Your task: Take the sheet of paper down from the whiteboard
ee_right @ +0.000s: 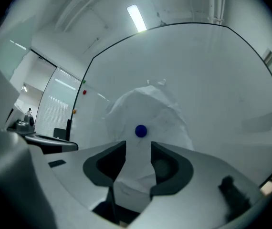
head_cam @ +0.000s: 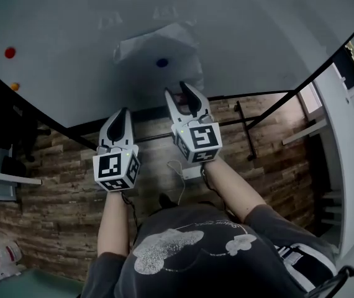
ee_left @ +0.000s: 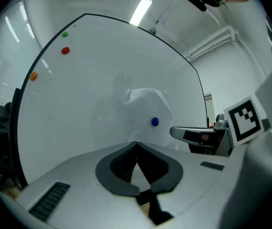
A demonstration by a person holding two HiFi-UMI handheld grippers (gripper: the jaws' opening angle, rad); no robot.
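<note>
Only the right gripper view shows the paper (ee_right: 148,109) between my right tongs (ee_right: 138,144), spread wide. And my left tongs (ee_left: 136,143) are pinched closed on nothing, with the whiteboard (ee_left: 93,94) running bare to the left.

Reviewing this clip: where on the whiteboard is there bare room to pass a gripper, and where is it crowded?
Bare: the wide stretch of whiteboard right of the sheet of paper, and the band between the sheet and the red magnet. Crowded: the sheet's lower part, where the blue magnet sits and the right gripper, fingers apart, points.
</note>
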